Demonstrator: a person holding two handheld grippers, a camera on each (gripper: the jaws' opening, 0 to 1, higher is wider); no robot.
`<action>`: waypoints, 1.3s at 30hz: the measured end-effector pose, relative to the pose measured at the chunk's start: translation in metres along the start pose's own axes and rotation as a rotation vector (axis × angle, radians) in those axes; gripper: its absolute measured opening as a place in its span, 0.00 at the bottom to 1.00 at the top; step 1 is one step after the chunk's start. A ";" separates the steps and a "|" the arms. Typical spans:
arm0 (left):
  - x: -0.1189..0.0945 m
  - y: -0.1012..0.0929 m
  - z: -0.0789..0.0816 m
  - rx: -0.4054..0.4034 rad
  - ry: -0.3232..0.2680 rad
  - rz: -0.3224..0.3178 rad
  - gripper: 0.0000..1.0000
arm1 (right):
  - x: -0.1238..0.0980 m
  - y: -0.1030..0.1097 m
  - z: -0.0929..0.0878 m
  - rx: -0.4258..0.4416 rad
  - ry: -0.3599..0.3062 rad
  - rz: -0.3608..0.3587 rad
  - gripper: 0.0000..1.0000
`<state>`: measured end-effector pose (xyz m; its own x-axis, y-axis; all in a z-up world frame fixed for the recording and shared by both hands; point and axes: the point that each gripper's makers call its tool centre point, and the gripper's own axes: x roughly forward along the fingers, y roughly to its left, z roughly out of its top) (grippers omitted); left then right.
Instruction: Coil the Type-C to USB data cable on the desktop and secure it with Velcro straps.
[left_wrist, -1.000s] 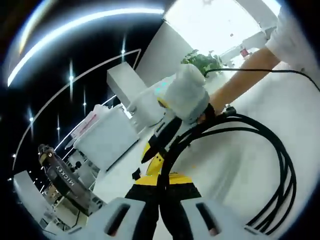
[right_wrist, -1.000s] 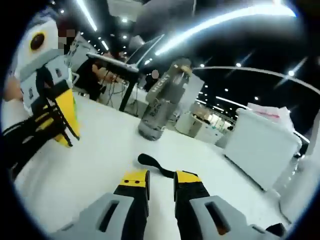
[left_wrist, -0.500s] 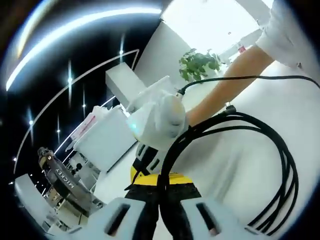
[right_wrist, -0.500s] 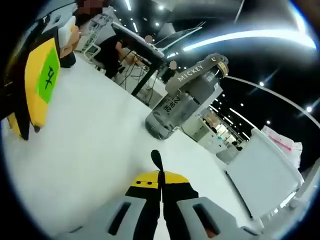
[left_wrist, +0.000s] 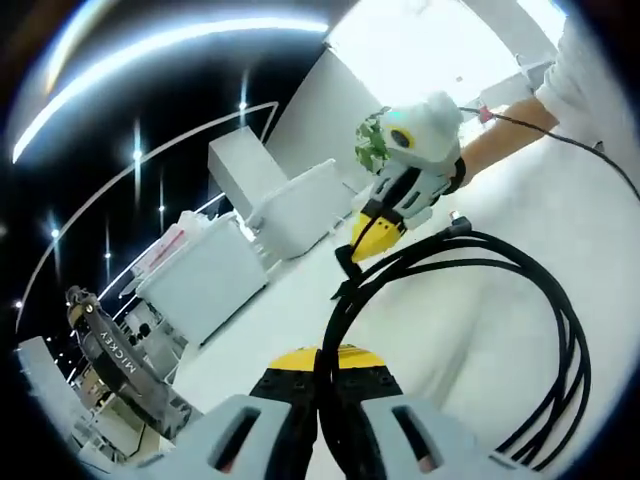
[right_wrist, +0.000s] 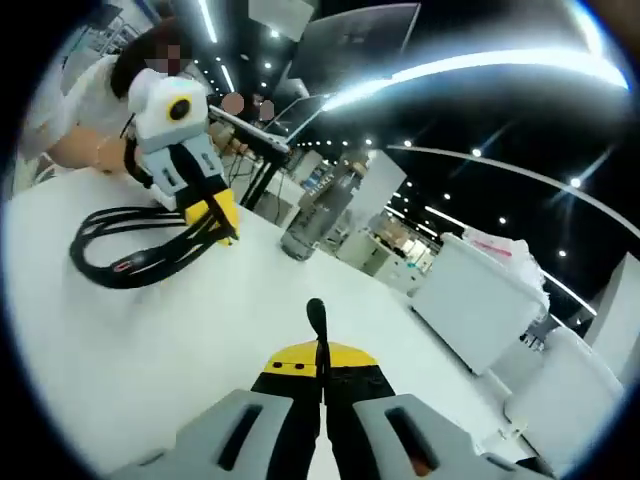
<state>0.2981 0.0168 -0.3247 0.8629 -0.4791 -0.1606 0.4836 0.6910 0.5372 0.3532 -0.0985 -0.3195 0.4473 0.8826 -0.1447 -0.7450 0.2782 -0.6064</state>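
The black data cable (left_wrist: 560, 330) is wound into a coil of several loops. My left gripper (left_wrist: 320, 358) is shut on the coil's near side and holds it above the white table (left_wrist: 470, 340). My right gripper (right_wrist: 320, 355) is shut on a black Velcro strap (right_wrist: 317, 318), whose rounded end sticks up past the jaws. In the left gripper view the right gripper (left_wrist: 365, 235) hangs just beyond the coil, the strap (left_wrist: 346, 266) dangling beside the loops. From the right gripper view, the left gripper (right_wrist: 222, 225) holds the coil (right_wrist: 125, 250) at the far left.
A grey bottle marked MICKEY (right_wrist: 318, 215) (left_wrist: 115, 350) stands at the table's far side. White boxes (right_wrist: 480, 300) (left_wrist: 205, 280) sit along the table's edge. A person's arm (left_wrist: 500, 140) reaches in behind the right gripper. A green plant (left_wrist: 370, 140) stands far off.
My right gripper closed on the strap that lay on the table and lifted it. It has drawn back from close in front of the left gripper. The left gripper keeps the coil.
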 end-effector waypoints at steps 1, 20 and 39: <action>-0.001 -0.001 0.006 -0.013 -0.016 -0.002 0.04 | -0.014 0.004 0.000 0.001 -0.001 0.000 0.00; -0.029 -0.053 0.107 -0.107 -0.254 -0.094 0.04 | -0.105 0.056 -0.007 0.109 -0.018 0.060 0.08; 0.002 -0.112 0.156 -0.055 -0.265 -0.298 0.04 | -0.187 0.016 -0.010 0.267 -0.065 -0.184 0.20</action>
<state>0.2225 -0.1463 -0.2560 0.6194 -0.7810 -0.0794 0.7202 0.5252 0.4533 0.2618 -0.2630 -0.3098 0.5605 0.8281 0.0041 -0.7615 0.5174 -0.3904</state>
